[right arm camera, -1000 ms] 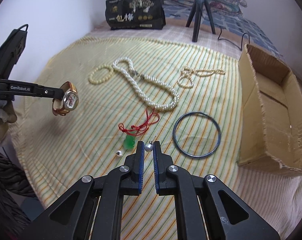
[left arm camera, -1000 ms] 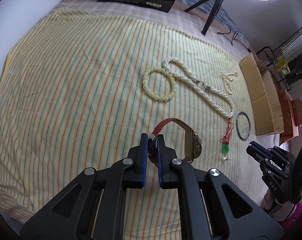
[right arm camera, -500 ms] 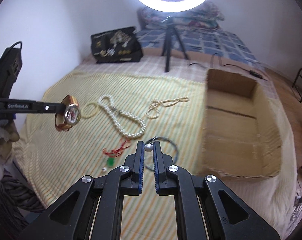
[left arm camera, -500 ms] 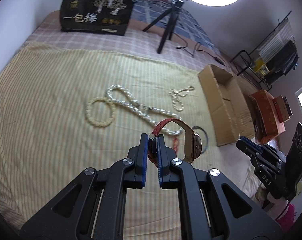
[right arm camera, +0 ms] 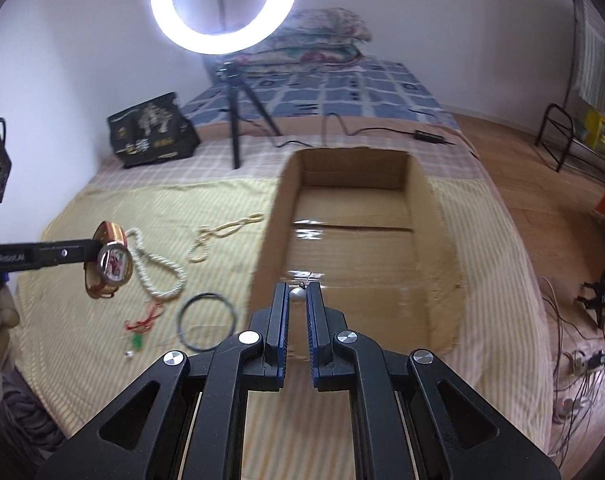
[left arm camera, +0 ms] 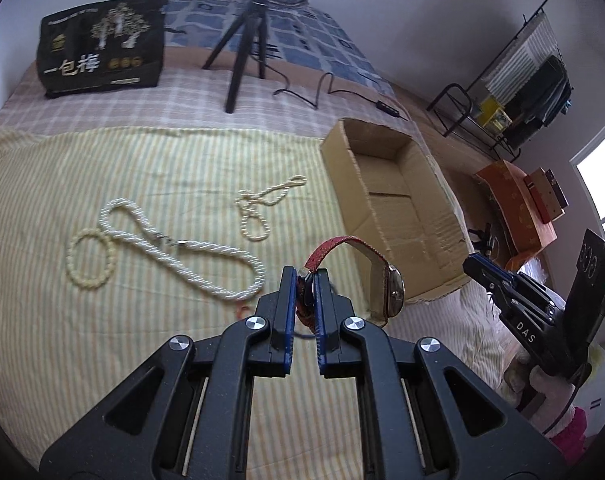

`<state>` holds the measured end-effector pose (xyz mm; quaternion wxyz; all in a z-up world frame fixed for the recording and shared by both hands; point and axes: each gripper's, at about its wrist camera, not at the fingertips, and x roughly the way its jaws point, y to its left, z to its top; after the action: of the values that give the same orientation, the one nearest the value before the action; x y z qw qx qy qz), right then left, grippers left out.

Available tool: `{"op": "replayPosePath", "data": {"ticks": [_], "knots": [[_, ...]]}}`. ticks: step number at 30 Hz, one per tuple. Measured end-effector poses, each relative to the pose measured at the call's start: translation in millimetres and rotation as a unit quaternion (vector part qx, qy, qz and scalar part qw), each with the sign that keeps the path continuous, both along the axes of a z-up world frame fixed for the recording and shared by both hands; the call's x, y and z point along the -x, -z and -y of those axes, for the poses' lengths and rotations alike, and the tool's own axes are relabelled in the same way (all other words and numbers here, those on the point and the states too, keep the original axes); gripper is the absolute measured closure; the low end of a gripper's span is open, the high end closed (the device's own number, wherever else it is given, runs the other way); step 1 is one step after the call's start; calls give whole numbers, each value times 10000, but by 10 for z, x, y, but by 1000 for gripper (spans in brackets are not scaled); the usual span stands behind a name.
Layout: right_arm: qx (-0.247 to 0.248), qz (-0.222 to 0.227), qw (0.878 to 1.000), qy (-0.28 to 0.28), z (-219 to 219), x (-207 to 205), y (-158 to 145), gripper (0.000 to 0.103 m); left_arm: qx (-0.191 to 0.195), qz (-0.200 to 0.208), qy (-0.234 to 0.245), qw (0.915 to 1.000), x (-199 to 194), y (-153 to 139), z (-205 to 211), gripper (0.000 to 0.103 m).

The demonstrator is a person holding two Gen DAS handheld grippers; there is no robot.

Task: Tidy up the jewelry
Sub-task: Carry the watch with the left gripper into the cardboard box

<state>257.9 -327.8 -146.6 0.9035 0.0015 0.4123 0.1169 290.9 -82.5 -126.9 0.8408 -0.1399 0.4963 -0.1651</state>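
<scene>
My left gripper (left arm camera: 304, 280) is shut on the red strap of a gold-cased watch (left arm camera: 394, 292), held in the air just left of the open cardboard box (left arm camera: 390, 216). In the right wrist view the watch (right arm camera: 112, 266) hangs at the left. My right gripper (right arm camera: 298, 292) is shut on a small pearl earring (right arm camera: 297, 295), above the box's (right arm camera: 354, 240) near wall. On the striped cloth lie a pearl necklace (left arm camera: 190, 256), a bead bracelet (left arm camera: 88, 260), a thin bead chain (left arm camera: 262, 208), a dark bangle (right arm camera: 206, 322) and a red cord with a green pendant (right arm camera: 142, 324).
A ring light on a tripod (right arm camera: 234, 120) stands behind the box, with its cable (left arm camera: 322, 88) trailing right. A black printed bag (left arm camera: 98, 48) leans at the back left. A loose small pearl (right arm camera: 129, 355) lies near the bed's front edge.
Both grippers have risen and swung right toward the cardboard box, each still holding its piece. The right one has gone from over the cloth to over the box's near wall.
</scene>
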Motion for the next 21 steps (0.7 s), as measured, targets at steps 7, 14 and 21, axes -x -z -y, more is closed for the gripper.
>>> {"op": "replayPosePath", "data": {"ticks": [7, 14, 21], "knots": [[-20, -15, 9996, 286, 276, -185, -3, 96, -29, 160, 331, 9993, -70, -20, 583, 97], [-112, -87, 9988, 473, 443, -372, 52, 96, -108, 129, 524, 9985, -148, 120, 1013, 97], [-213, -203, 9976, 625, 576, -470, 147, 96, -54, 107, 615, 9980, -212, 192, 1194, 97]]}}
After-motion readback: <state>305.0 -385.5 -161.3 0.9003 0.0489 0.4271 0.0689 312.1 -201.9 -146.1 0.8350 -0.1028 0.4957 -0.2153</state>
